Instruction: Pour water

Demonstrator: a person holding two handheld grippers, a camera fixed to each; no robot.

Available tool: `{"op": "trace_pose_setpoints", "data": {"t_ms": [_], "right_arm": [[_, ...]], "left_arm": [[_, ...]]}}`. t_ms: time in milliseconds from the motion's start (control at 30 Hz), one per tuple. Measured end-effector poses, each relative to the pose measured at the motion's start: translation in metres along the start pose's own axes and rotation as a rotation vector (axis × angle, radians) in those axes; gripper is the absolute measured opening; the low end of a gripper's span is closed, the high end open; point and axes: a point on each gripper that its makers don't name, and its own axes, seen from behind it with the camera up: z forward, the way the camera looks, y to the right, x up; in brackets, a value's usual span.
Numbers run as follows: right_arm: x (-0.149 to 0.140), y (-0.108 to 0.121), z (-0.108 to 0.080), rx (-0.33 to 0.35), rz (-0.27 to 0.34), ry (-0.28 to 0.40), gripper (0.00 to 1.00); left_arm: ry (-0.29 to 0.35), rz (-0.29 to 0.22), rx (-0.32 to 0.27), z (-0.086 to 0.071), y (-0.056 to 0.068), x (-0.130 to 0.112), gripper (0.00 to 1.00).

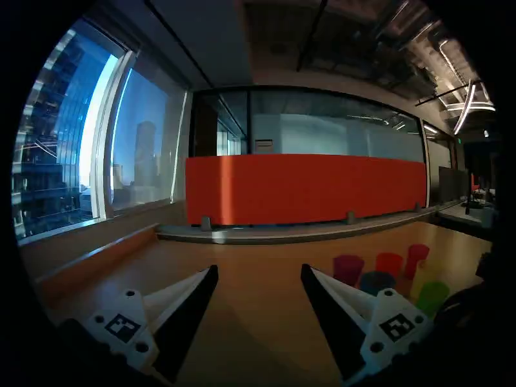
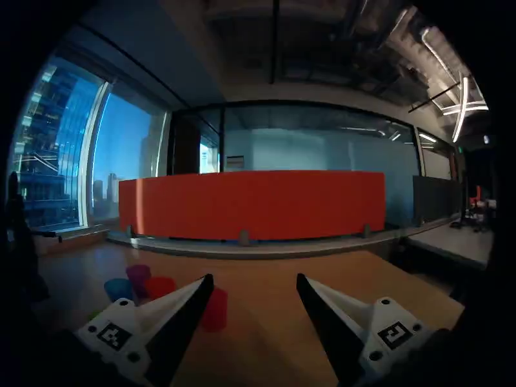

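On the dim desk (image 1: 258,342), left claw (image 1: 258,268) and right claw (image 2: 253,278) gape empty, cups (image 1: 389,263) half-hidden.

Both views are dim and bluish, daylight entering by the tall glass windows (image 1: 142,155) far left of the left claw (image 1: 258,267), white ceiling strip lights (image 1: 466,106) glaring at its upper right, edges strongly bent.

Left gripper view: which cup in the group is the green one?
The green cup: lowest and farthest right in the group, just below the yellow cup. No other cup there is green.
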Motion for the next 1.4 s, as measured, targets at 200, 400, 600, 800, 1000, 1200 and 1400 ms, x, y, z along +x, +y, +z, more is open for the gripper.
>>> {"op": "trace_pose_setpoints", "data": {"t_ms": [200,400,600,800,1000,1200,1400], "right_arm": [[0.024,0.003,0.005,0.003,-0.018,-0.015,1.00],[0.058,-0.003,0.009,0.033,-0.017,0.002,1.00],[0.090,-0.014,0.013,0.073,-0.016,0.012,0.99],[0.115,-0.020,0.016,0.092,-0.029,0.015,0.99],[0.122,-0.027,0.016,0.119,-0.019,0.012,1.00],[0.118,-0.035,0.014,0.176,-0.016,0.001,1.00],[0.125,-0.051,0.010,0.267,-0.019,0.011,1.00]], "left_arm": [[0.010,-0.014,-0.012,0.006,0.001,0.037,0.95],[0.017,-0.048,-0.031,0.013,0.001,0.074,0.95],[0.010,-0.051,-0.068,0.016,0.009,0.107,0.95],[0.005,-0.046,-0.107,0.017,0.021,0.133,0.95],[-0.004,-0.051,-0.157,0.019,0.032,0.139,0.95],[-0.033,-0.039,-0.208,0.023,0.039,0.130,0.95],[-0.034,-0.037,-0.282,0.024,0.053,0.133,0.95]]}}
